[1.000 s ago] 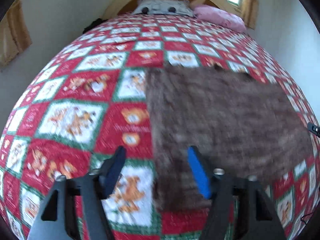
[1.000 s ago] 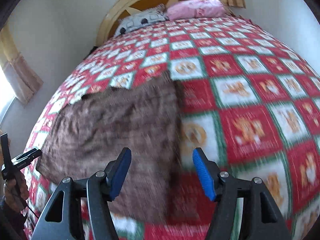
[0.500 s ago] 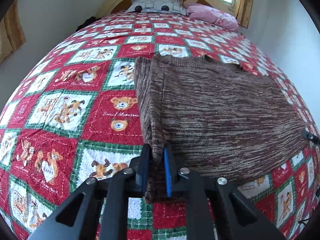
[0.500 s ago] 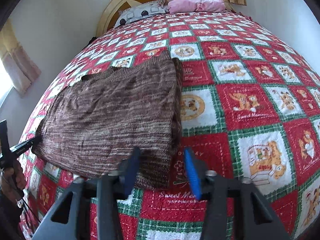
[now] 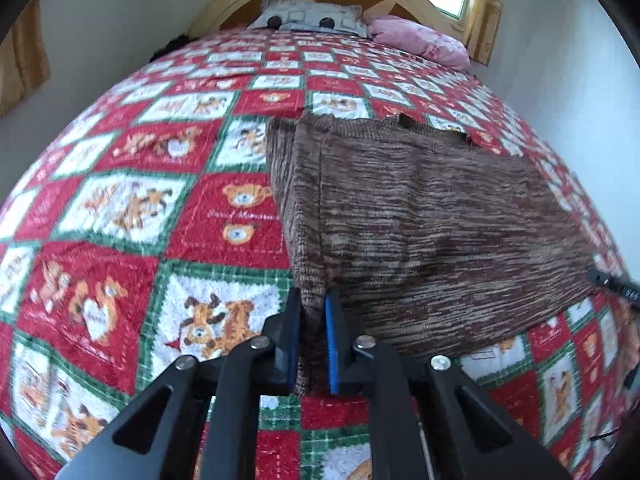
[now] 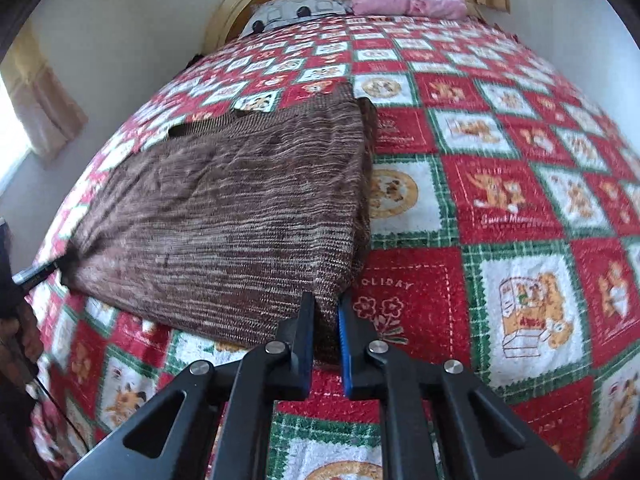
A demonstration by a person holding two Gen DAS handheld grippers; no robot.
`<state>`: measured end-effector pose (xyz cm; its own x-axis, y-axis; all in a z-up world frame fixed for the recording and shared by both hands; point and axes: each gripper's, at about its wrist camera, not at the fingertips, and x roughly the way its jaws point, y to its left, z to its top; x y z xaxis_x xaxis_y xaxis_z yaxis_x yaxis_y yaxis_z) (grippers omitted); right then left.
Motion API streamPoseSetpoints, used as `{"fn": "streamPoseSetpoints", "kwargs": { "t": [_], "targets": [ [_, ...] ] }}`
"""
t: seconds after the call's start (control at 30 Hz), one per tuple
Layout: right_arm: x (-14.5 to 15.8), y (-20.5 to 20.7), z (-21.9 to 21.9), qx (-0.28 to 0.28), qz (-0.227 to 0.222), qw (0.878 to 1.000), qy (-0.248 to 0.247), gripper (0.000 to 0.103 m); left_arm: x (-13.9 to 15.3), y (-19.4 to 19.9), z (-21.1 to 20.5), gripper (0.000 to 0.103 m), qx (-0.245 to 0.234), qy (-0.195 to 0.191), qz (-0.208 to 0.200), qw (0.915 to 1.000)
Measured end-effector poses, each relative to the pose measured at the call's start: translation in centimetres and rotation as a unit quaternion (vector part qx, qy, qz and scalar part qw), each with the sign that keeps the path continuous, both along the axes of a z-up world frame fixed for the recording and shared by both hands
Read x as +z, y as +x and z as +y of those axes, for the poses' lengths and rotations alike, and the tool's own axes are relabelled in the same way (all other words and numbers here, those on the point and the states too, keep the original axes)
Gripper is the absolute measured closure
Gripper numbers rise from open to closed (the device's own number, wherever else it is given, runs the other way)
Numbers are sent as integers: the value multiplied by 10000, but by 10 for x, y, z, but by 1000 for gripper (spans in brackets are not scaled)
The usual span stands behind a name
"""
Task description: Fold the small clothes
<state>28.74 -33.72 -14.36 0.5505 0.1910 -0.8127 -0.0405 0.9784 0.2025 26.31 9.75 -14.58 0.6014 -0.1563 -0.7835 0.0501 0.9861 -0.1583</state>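
A brown knitted garment [image 5: 432, 224] lies spread on the bed; it also shows in the right wrist view [image 6: 240, 208]. My left gripper [image 5: 313, 304] is shut on its near left corner, the fabric pinched between the pads and lifted slightly. My right gripper [image 6: 325, 300] is shut on its near right corner, raising that edge off the quilt. The tip of the right gripper [image 5: 612, 282] shows at the garment's right corner in the left wrist view. The left gripper's tip [image 6: 32, 274] shows at the left corner in the right wrist view.
The bed is covered by a red, green and white teddy-bear quilt [image 5: 120, 208], also in the right wrist view [image 6: 500, 200]. A grey pillow [image 5: 312, 20] and a pink pillow [image 5: 420, 38] lie at the wooden headboard. Walls and curtains flank the bed.
Both grippers went from wide open to shut on the garment's near corners. The near edge has since lifted a little off the quilt.
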Motion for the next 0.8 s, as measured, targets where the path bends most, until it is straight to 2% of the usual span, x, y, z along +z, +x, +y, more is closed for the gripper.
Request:
{"fn": "streamPoseSetpoints", "kwargs": {
  "t": [0.07,0.13,0.23,0.37,0.4,0.43,0.5,0.53,0.6,0.7,0.8],
  "targets": [
    [6,-4,-5,-20,-107,9997,224,93,6,-3,4,91,3,-134,-97,9999],
    [9,-5,-8,-3,-132,9997,190,93,9,-6,4,91,-72,-154,-177,9997],
    [-4,-1,-7,41,36,10000,-72,93,-3,-3,-3,88,-67,321,33,9995],
    [1,-2,-4,78,12,9998,-176,89,-7,-12,1,78,16,433,5,9991],
    [1,-2,-3,74,25,9997,-237,79,-7,-14,3,74,31,478,12,9989],
    [3,-3,-2,57,45,9993,-375,58,-8,-16,5,72,44,490,22,9988],
    [9,-7,2,20,27,9978,-661,28,-8,-20,9,68,-2,456,39,9990],
    [15,-11,4,20,-77,9969,-784,28,-9,-22,12,60,8,497,47,9988],
    [27,-17,11,63,-281,9950,-960,28,-10,-25,16,50,35,588,39,9983],
    [45,-24,32,189,-590,9901,-1261,28,-8,-26,21,46,68,490,57,9988],
    [59,-26,66,580,-811,9867,-1285,28,-1,-24,33,40,228,371,7,9991]
  ]
}}
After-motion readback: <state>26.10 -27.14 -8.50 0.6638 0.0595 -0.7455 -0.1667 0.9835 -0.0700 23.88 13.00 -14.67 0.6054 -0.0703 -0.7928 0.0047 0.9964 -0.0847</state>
